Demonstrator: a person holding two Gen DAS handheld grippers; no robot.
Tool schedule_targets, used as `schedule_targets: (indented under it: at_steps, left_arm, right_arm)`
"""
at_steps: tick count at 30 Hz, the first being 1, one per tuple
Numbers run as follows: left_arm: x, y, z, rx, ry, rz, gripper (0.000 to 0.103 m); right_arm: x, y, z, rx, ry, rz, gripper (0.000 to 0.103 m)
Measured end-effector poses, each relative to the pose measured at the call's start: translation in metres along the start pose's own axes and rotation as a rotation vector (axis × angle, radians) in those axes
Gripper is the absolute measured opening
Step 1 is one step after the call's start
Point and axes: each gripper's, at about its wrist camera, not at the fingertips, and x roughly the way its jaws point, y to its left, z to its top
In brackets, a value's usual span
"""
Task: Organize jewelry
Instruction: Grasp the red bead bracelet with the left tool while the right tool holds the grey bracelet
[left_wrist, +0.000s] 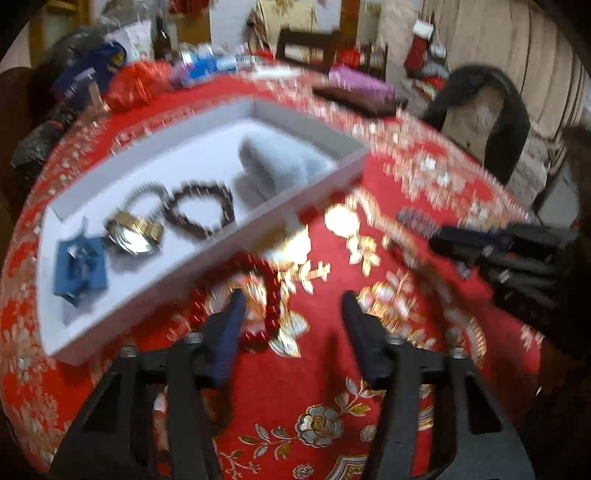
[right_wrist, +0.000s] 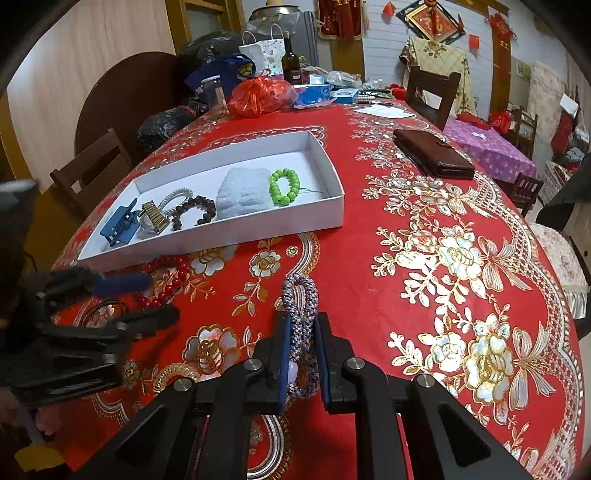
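Right wrist, braided bracelet (right_wrist: 301, 332) between fingers (right_wrist: 282, 354)

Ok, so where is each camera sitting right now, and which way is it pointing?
Left wrist: rides behind the left claw, fingers apart, facing the red bead bracelet and white tray; the right claw shows at right.
Right wrist: behind the right claw, closed on a braided cord bracelet, facing across the red tablecloth to the tray; the left claw shows at left.
Shared: tray, red beads, both claws.
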Motion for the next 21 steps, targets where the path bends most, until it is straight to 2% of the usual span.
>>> schedule_targets:
  at_steps: [4, 7, 9, 15, 21]
  left_arm:
    - [0.0, 0.002, -0.008, 0.002, -0.019, 0.001, 0.037]
    - [0.0, 0.006, -0.012, -0.006, -0.029, 0.001, 0.028]
    - [-0.002, 0.012, -0.012, -0.029, -0.036, -0.007, 0.008]
    - [-0.015, 0.015, -0.02, -0.043, -0.045, -0.085, 0.008]
    - [-0.05, 0.013, -0.016, -0.083, -0.13, -0.126, 0.008]
  right_arm:
    - [0.002, -0.005, -0.001, 0.013, 0.007, -0.005, 0.012]
    - [0.003, -0.007, -0.001, 0.021, 0.013, -0.009, 0.012]
    - [0.003, -0.006, -0.001, 0.019, 0.012, -0.008, 0.012]
    - [0.002, -0.005, 0.0, 0.02, 0.007, -0.01, 0.012]
    - [0.0, -0.007, 0.001, 0.031, -0.006, -0.015, 0.012]
